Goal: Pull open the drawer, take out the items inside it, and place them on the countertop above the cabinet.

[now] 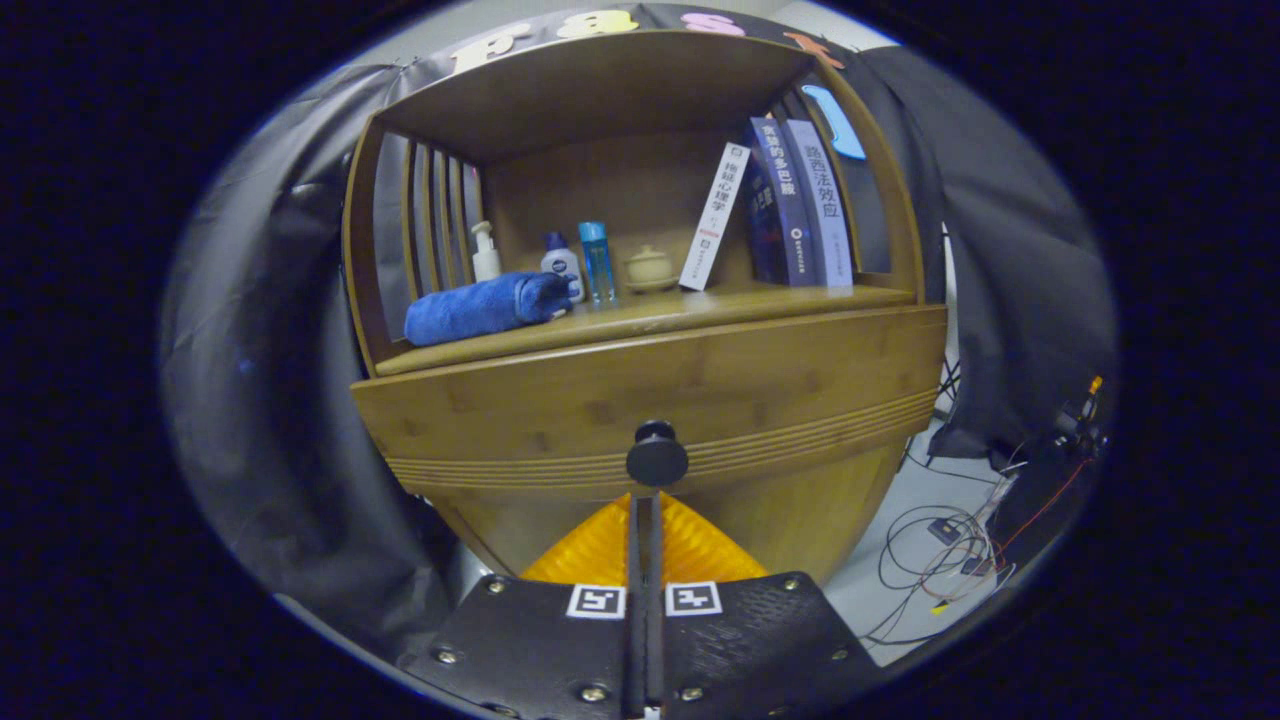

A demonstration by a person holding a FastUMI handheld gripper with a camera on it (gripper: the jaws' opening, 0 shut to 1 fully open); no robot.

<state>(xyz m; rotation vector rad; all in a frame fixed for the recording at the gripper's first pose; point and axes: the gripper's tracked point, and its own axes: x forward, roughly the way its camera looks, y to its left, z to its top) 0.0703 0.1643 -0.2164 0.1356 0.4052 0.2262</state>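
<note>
The gripper [645, 515] is sitting with its fingers nearly closed — holding nothing — while the drawer's round knob [657, 455] is lying dead ahead, just beyond the tips.

The gripper camera is riding behind the tool [645, 500], facing straight along its nearly closed fingers, sitting close to the drawer [650, 400] and looking slightly up at the counter [640, 318].

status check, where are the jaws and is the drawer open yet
Gripper jaws closed together, tips just below the round black knob, not clamping it. Wooden drawer front looks shut. Nothing between jaws and knob.
</note>
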